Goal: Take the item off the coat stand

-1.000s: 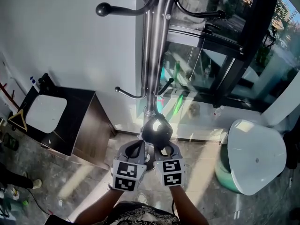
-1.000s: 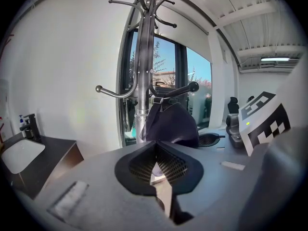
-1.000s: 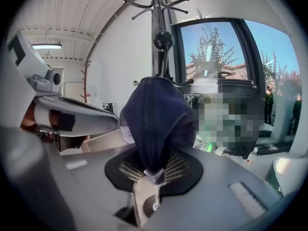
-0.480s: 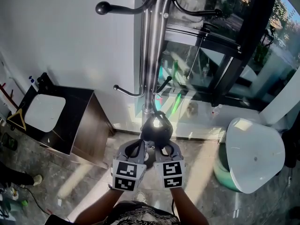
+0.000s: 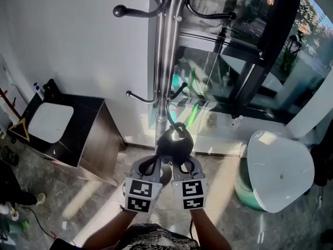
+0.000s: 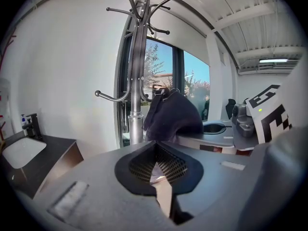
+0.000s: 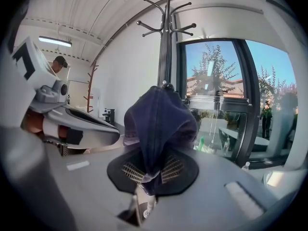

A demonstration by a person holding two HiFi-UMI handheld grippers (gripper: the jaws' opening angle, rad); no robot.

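The right gripper (image 7: 144, 179) has its jaws pinched on the lower edge of the dark blue cap (image 7: 159, 124), which rises from them toward 12 o'clock. The left gripper (image 6: 156, 170) has its jaws together on nothing — the cap shows at its 1 o'clock. Seen from the head, the coat stand (image 5: 165, 61) rises at 12 o'clock just beyond the cap, with a white bin (image 5: 281, 176) at 3 o'clock and a dark cabinet (image 5: 93, 134) at 9 o'clock.

Left tool (image 6: 155, 166) closed empty beside right tool (image 7: 144, 176) clamping dark cap (image 7: 159, 121).
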